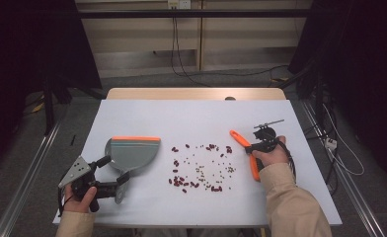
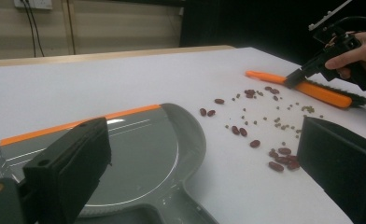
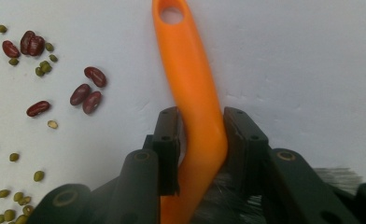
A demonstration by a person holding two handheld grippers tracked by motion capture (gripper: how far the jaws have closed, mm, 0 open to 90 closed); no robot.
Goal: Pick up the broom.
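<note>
plenty of bare white table (image 1: 191,118) beyond the scattered beans (image 1: 201,168), far and near edges well clear. at right, right gripper (image 1: 258,146) clamped tight on the orange brush (image 1: 246,152) handle, brush flat on the table. at left, left gripper (image 1: 113,170) spread wide around the grey dustpan (image 1: 130,154) handle, pads apart from it.

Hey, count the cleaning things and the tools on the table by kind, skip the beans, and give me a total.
Dustpan: 1
Brush: 1
Tools: 2, the left tool at the dustpan's handle, the right tool closed on the brush
Total: 4
</note>
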